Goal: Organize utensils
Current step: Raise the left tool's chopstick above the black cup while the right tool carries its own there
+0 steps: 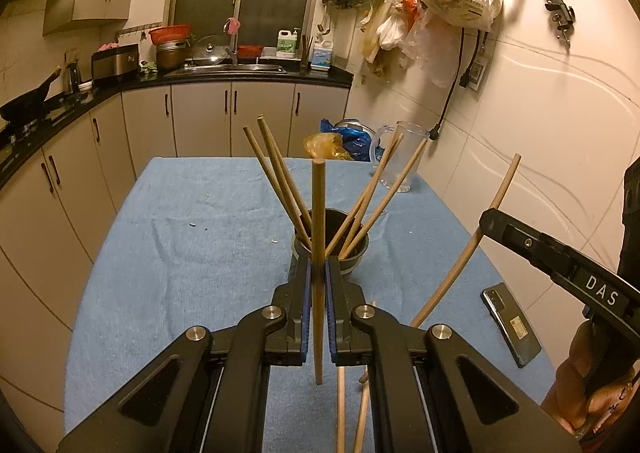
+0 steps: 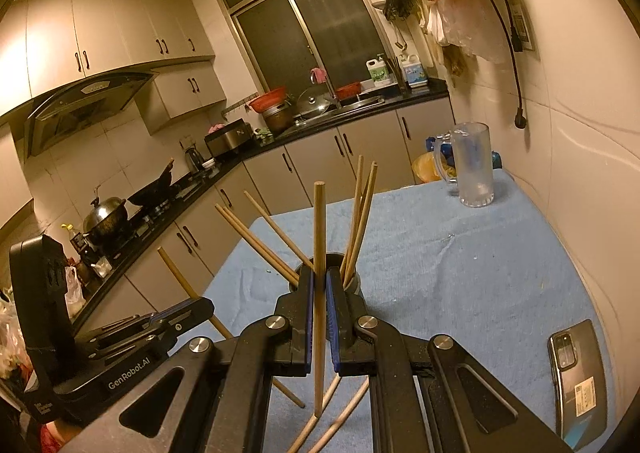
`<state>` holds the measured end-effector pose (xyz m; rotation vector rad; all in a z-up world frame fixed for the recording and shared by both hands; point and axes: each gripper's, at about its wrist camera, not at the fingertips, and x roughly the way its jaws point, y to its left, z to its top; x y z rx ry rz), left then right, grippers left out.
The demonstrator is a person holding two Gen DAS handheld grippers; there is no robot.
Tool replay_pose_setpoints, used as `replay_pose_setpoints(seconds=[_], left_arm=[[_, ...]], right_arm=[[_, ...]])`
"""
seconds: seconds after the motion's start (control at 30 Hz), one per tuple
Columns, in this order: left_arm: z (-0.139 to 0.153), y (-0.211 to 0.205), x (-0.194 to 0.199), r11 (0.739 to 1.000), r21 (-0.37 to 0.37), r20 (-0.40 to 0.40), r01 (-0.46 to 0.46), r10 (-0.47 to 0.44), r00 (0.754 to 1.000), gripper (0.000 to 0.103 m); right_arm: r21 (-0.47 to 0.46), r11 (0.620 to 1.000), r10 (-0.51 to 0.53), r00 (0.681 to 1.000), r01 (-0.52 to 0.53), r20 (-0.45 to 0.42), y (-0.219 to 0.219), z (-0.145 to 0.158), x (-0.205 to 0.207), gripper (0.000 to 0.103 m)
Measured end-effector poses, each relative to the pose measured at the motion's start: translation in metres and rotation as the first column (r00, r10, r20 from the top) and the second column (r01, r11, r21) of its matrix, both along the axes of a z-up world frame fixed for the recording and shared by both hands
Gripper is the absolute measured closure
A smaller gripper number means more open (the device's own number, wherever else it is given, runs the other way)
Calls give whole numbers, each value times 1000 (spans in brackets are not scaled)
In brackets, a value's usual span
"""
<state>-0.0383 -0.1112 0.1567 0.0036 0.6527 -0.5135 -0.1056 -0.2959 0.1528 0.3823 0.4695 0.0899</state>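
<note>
A dark metal cup stands mid-table with several wooden chopsticks fanned out of it. Just in front of the cup, my left gripper is shut on one upright chopstick. In the right wrist view the right gripper is likewise shut on an upright chopstick, close to the cup. Each gripper also shows from the other's camera: the right gripper at the right edge with its chopstick, the left gripper at lower left with its stick. Loose chopsticks lie on the cloth under the grippers.
A blue cloth covers the table. A phone lies near the right edge. A glass mug stands at the far right corner by the wall. Kitchen counters run along the left and back.
</note>
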Motion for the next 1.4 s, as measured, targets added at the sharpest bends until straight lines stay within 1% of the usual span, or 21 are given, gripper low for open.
replay_pose_setpoints(seconds=[0.57, 0.77, 1.4], left_arm=[[3, -2, -2, 1000, 13, 12, 15, -16, 1000, 97], [5, -3, -2, 1000, 11, 15, 16, -16, 1000, 97], [13, -6, -1, 999, 18, 28, 31, -32, 999, 97]], right_arm=[[-2, 1000, -5, 1000, 5, 6, 1, 3, -1, 96], [-2, 1000, -10, 1000, 10, 16, -1, 10, -1, 96], [-1, 1000, -12, 999, 12, 31, -3, 18, -1, 96]])
